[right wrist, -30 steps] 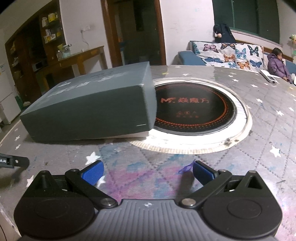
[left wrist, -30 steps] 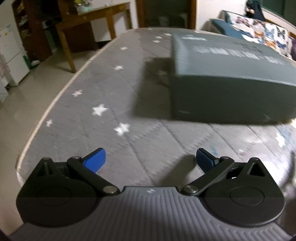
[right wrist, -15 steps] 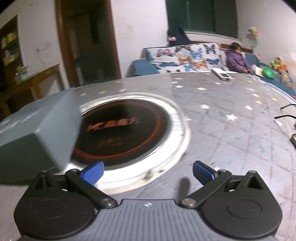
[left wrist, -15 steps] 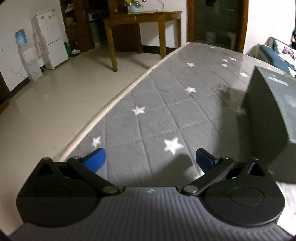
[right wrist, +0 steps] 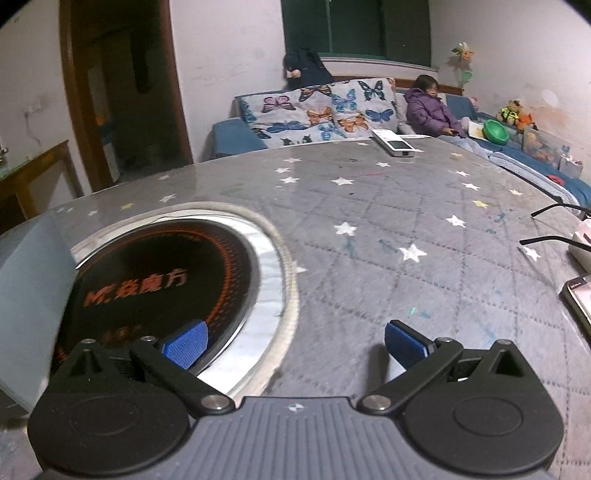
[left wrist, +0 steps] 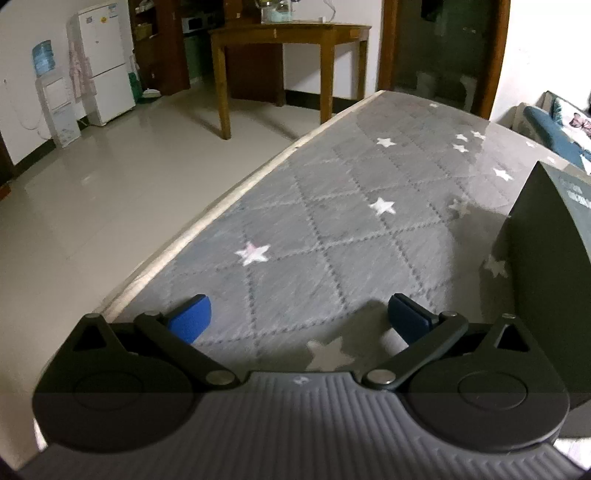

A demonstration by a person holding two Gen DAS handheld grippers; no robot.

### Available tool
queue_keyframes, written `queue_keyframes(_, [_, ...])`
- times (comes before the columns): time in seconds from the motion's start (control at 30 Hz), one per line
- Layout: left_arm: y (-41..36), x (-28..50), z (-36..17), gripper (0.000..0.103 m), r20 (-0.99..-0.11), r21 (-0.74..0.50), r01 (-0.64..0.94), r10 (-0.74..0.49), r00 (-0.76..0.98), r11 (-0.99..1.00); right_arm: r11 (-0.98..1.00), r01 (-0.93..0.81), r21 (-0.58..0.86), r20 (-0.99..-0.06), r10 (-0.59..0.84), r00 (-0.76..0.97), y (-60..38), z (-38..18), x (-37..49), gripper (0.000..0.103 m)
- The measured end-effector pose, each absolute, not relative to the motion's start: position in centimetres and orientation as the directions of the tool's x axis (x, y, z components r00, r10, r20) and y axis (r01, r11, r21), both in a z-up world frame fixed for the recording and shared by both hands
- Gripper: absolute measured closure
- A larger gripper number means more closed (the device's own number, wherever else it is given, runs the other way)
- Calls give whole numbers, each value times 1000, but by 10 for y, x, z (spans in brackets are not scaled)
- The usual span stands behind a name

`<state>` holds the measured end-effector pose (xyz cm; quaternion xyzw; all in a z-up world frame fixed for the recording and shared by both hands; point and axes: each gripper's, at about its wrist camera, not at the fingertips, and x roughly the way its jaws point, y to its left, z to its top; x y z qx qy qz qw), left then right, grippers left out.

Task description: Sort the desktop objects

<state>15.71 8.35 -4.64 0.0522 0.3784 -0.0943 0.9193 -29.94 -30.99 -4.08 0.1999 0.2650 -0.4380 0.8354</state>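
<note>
Left wrist view. Left claw [left wrist: 298, 314]: blue-padded fingers spread wide, nothing between them, held low over the desk [left wrist: 354, 236] near its pale rounded edge. Desk cover: grey quilted cloth with white stars, glossy in the far part. Grey box [left wrist: 543, 280]: stands on the desk at the right edge of the view, just beside the claw's right finger; contact cannot be told; dark side wall faces the camera, pale lettering on its top, too blurred to read. Beyond the desk: pale tiled floor [left wrist: 92, 192], wooden side table [left wrist: 288, 33], white fridge [left wrist: 105, 59], water dispenser [left wrist: 48, 92] against the wall.

Right wrist view. Right claw [right wrist: 295, 343]: released, fingers wide apart and empty, above the desk [right wrist: 424, 280]. Round black cooktop [right wrist: 159, 284]: set into the desk within a silver ring, orange lettering on it; the claw's left finger lies over its near rim. Grey box [right wrist: 33, 291]: at the left edge, touching or overlapping the cooktop ring. Phone [right wrist: 580, 299]: lying flat at the right edge of the desk, screen lit. Spectacles [right wrist: 554, 225]: dark arms visible near the right edge, beside a white object [right wrist: 581, 240] only partly in view. White remote-like device [right wrist: 395, 144]: on the far side of the desk. Behind: sofa with butterfly cover [right wrist: 321, 110], a seated person in a purple jacket [right wrist: 432, 110], green bowl [right wrist: 496, 130], soft toys [right wrist: 515, 112].
</note>
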Motion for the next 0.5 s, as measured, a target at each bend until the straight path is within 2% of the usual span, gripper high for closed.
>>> queue_keyframes(0.5, [56,170,-56,0,-632,27,236,-166,757,971,542,840,-1,-632,-652,419,-340,-53,-282,0])
